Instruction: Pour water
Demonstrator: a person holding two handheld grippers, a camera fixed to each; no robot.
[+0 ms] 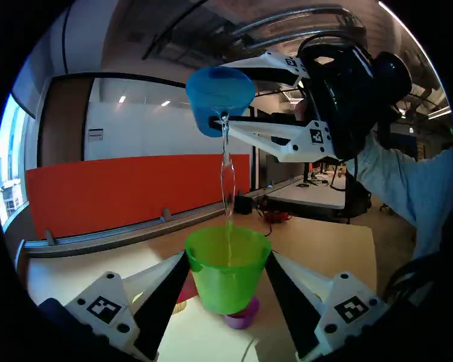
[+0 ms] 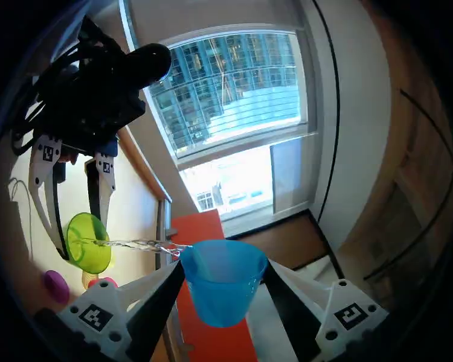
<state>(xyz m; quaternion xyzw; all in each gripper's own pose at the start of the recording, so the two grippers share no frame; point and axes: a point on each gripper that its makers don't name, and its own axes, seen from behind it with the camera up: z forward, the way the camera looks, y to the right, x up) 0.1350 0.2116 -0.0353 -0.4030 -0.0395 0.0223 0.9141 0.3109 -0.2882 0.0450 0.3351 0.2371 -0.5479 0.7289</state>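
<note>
Tabletop (image 1: 323, 241) lies low in frame. Your left gripper (image 1: 228, 256) clamps the green cup (image 1: 228, 283); your right gripper (image 2: 223, 265) clamps the blue cup (image 2: 221, 295), pouring water (image 1: 228, 181).

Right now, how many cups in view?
2 clear: blue cup in the right gripper, pouring; green cup in the left gripper, catching water. Small purple thing on the table may be another.

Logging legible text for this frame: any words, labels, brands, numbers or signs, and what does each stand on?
No text here can be read.
white notice on the far wall: too small and blurred to read.
black-and-white squares on the left hand-held gripper and the right hand-held gripper: coded patterns, no letters or digits.
green cup and blue cup: no print visible.
</note>
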